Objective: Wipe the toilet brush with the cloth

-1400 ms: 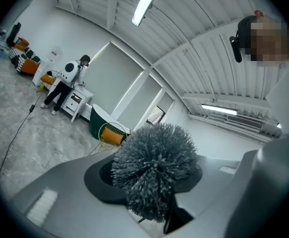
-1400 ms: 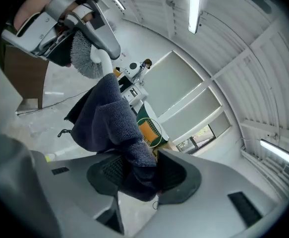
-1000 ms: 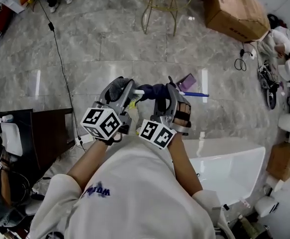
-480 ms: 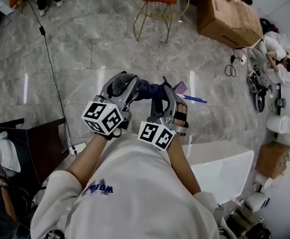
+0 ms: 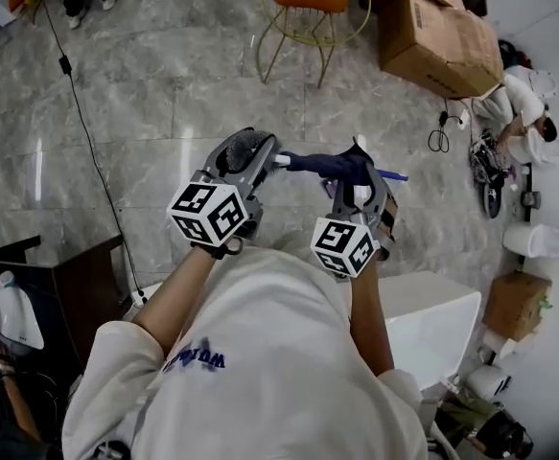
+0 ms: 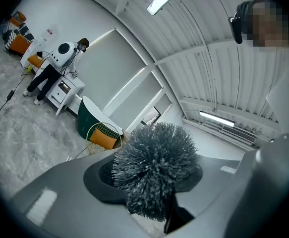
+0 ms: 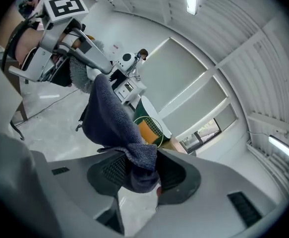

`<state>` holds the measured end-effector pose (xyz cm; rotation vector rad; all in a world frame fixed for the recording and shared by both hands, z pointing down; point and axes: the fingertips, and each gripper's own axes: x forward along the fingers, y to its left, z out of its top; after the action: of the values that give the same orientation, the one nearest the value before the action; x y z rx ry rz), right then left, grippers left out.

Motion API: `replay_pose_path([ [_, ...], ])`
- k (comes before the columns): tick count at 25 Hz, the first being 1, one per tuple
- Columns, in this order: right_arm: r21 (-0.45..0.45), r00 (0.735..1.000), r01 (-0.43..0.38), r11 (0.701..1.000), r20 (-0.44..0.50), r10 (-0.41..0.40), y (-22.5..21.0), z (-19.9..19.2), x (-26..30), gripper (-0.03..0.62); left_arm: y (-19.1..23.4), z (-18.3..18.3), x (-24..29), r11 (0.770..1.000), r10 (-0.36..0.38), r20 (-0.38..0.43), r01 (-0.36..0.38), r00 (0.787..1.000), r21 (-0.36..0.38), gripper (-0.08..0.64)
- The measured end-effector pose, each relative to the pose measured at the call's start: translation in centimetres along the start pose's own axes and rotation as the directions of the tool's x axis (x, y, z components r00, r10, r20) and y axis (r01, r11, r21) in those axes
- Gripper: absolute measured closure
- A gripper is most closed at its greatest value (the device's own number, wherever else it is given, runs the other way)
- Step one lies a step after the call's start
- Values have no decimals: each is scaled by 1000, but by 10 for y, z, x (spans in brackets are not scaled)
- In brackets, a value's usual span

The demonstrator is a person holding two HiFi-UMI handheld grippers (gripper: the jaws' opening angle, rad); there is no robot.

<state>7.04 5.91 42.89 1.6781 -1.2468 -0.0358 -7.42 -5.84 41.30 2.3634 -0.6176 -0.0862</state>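
In the head view, the left gripper (image 5: 246, 161) clamps the toilet brush (image 5: 242, 147) at its bristle head, and the handle runs across to the right gripper (image 5: 358, 182).

In the left gripper view, the bristles fill the space between the closed-in jaws.

In the right gripper view, the jaws pinch the cloth (image 7: 115, 118), which stretches ahead of them towards the brush.

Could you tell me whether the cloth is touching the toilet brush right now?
Touching. The head view shows the cloth draped over the toilet brush handle, next to the right gripper pinching the cloth.

Grey-bristled toilet brush (image 5: 244, 149) horizontal, dark blue cloth (image 5: 323, 165) on its handle.
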Motion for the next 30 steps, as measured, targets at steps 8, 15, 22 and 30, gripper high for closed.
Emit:
replay_pose_path([
  [8,-84,998,26,996,-48,-31,-8,7,26,437,17,14,7,997,58,32,-57,998,-43,367],
  [15,-140,999,16,990,31,-12,9,42,55,446,45,24,22,989,122,55,-117,991,-87,367],
  [22,-169,981,-66,984,169,95,13,83,99,453,56,34,66,978,203,88,-197,975,-71,367],
  [30,-291,870,-122,949,429,244,6,144,141,454,68,62,118,948,318,150,-308,936,-87,368],
])
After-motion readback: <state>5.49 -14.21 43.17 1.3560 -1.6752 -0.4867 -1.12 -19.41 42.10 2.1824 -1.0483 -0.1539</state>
